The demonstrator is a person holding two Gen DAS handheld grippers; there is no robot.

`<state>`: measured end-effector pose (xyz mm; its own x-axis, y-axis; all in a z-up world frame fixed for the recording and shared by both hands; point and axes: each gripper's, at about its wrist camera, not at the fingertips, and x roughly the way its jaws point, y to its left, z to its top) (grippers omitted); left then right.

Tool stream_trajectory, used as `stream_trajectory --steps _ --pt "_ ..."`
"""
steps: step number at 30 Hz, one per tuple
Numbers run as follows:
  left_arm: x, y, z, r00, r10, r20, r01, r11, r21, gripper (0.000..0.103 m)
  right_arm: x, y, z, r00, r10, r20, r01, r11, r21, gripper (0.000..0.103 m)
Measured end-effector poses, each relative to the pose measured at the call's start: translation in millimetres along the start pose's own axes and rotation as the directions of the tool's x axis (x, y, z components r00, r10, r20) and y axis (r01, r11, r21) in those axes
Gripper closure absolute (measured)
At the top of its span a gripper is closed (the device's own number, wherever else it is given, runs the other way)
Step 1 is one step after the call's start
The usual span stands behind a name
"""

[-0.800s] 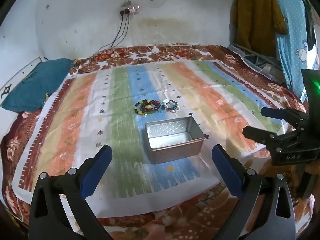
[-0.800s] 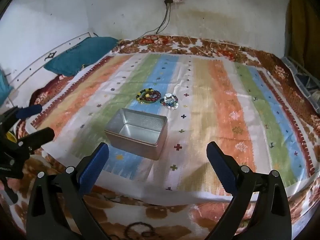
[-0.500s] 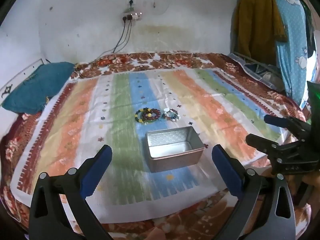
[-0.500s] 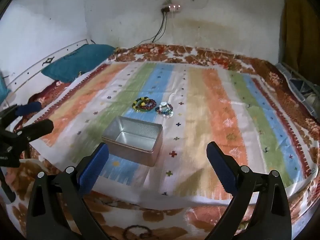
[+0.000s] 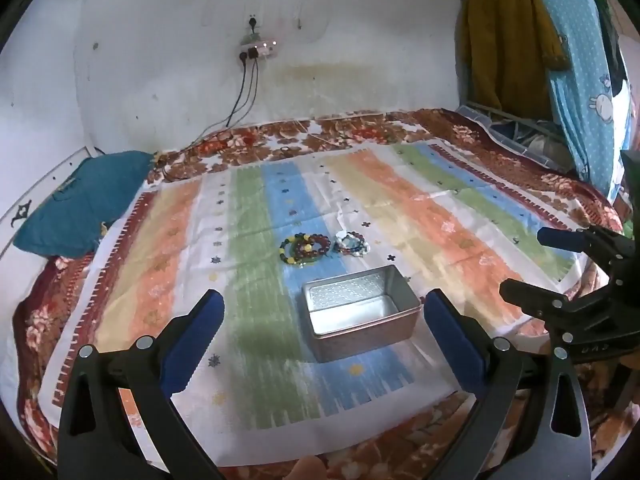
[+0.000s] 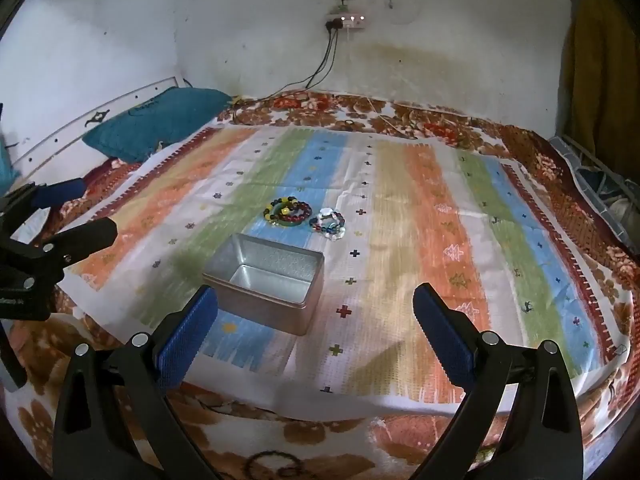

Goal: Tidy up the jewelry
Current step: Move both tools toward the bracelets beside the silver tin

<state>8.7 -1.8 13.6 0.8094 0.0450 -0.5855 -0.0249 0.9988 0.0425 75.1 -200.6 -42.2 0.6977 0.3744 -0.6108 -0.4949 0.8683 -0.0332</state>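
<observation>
The only writing that shows is a few pale letters on the body of the right tool (image 5: 540, 264), seen from the left wrist camera; they look like "DAS" but are too small to read surely.

A bed (image 5: 360, 136) with a brown flowered blanket carries a striped cloth (image 5: 256, 216). On the cloth, near its middle, an open metal tin (image 5: 360, 316) stands with nothing visible inside. Just beyond its far side lie the bracelets: a dark beaded pile (image 5: 305, 249) with yellow and red beads on the left, and a pale blue-and-white beaded pile (image 5: 352, 243) just beside it on the right. The two piles sit very close; whether they touch cannot be told. Both lie apart from the tin.

The left tool (image 5: 322, 334) hangs over the near edge of the cloth with its blue pads spread wide and nothing between them. The right tool likewise stands wide and bare in its own view (image 6: 314, 326).

The left wrist view alone shows clothes (image 5: 516, 36) hanging at the far right and a blue patterned sheet (image 5: 584, 76) beside them. The right wrist view shows the left tool at its left edge. Both views show a teal pillow (image 6: 160, 122) at the far left, and a wall socket (image 6: 346, 20) with black cables (image 6: 320, 68) running down to the bed.
</observation>
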Motion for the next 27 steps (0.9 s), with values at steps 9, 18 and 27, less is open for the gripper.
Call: stream_trajectory --steps 9,18,27 --pt "4 2 0 1.000 -0.006 -0.026 0.006 1.000 -0.012 0.006 -2 -3 3 1.000 -0.003 0.011 0.003 1.000 0.011 0.004" --pt "13 -1 5 0.996 -0.031 -0.083 0.031 1.000 0.000 0.006 -2 -18 13 0.999 0.034 0.026 -0.037 0.994 0.100 0.004" --pt "24 0 15 0.997 0.014 -0.077 -0.013 1.000 0.004 0.006 5 -14 23 0.999 0.015 0.043 -0.020 0.994 0.106 0.004"
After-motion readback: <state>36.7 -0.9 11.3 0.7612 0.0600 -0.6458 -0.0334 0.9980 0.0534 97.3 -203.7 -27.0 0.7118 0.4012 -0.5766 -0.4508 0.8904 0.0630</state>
